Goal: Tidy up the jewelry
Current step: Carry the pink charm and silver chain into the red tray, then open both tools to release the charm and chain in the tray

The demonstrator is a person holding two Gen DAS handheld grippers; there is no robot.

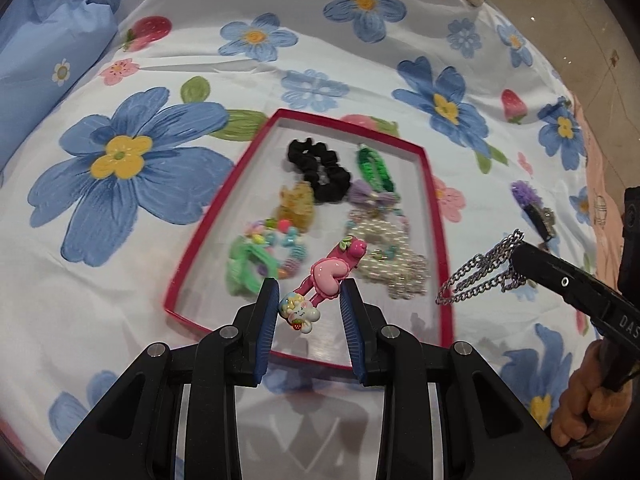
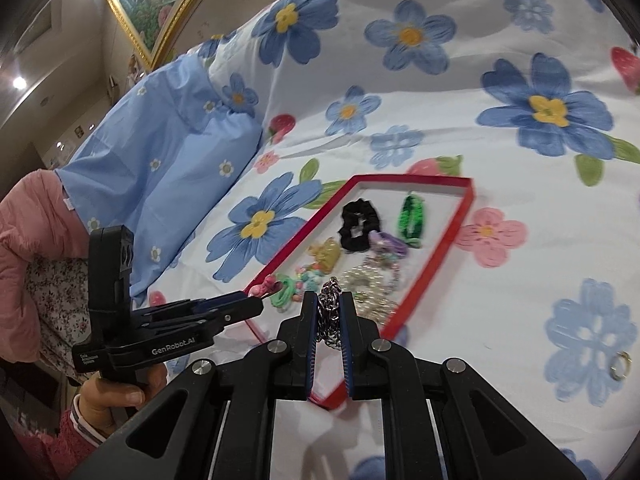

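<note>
Between the left gripper (image 1: 309, 298) fingers sits a pink hair clip (image 1: 329, 275) with a heart and a unicorn charm; the fingers look spread, and whether either pad touches it I cannot tell. It hovers over the near end of the red tray (image 1: 434, 208) on the flowered bed sheet (image 1: 280, 0). Pressed together, the right gripper (image 2: 329, 308) fingers pinch a silver chain (image 2: 328, 312) above the tray's near edge. Inside lie a black scrunchie (image 1: 320, 170), a green clip (image 1: 376, 168) and pearl beads (image 1: 384, 256). 1 purple clip (image 1: 530, 204) lies outside the tray on the sheet.
</note>
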